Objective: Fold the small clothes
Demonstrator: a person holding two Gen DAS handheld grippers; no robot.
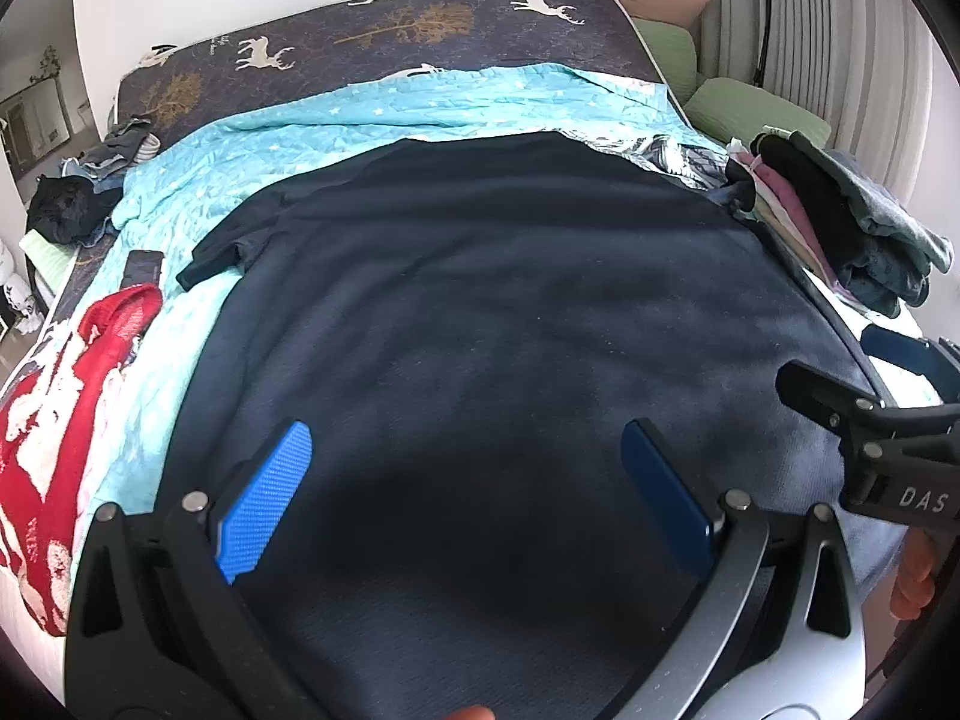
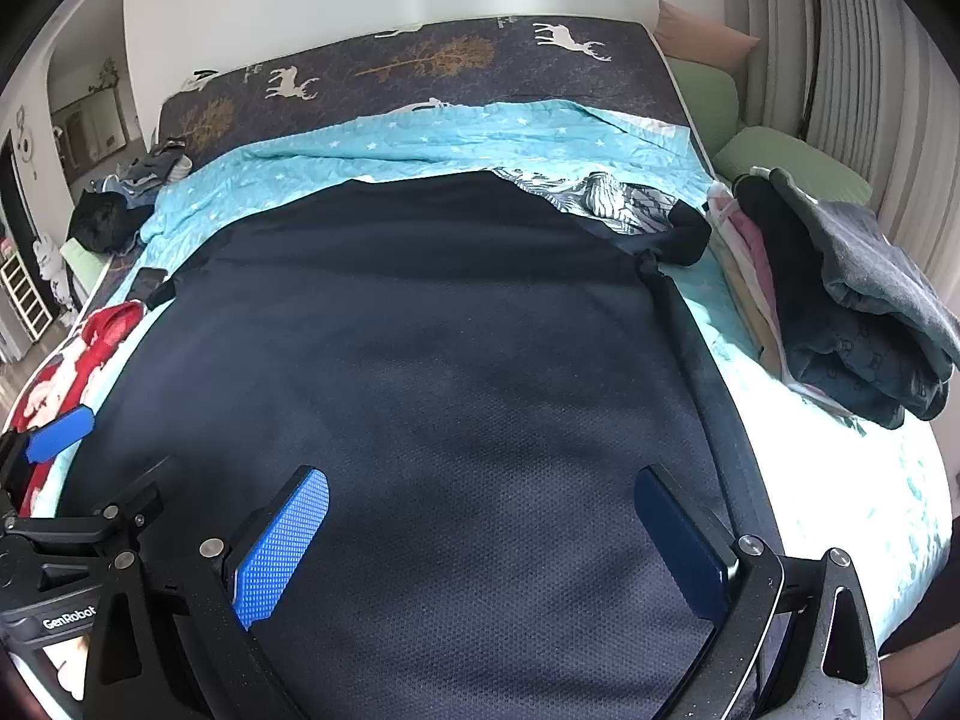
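Observation:
A dark navy T-shirt (image 1: 510,312) (image 2: 408,360) lies spread flat on the bed, hem toward me, one short sleeve (image 1: 222,252) out at the left. Its right side is rolled into a narrow ridge (image 2: 702,372). My left gripper (image 1: 465,492) hovers open over the shirt's lower part, blue pads wide apart, nothing between them. My right gripper (image 2: 480,540) is likewise open above the lower right part of the shirt. Each gripper shows at the edge of the other's view: the right one (image 1: 870,408), the left one (image 2: 60,438).
A turquoise star quilt (image 1: 420,108) covers the bed under the shirt. A red and white garment (image 1: 66,420) lies at the left edge, with a phone (image 1: 143,267) beside it. A stack of folded clothes (image 2: 840,312) sits at the right. Green pillows (image 2: 792,162) lie behind it.

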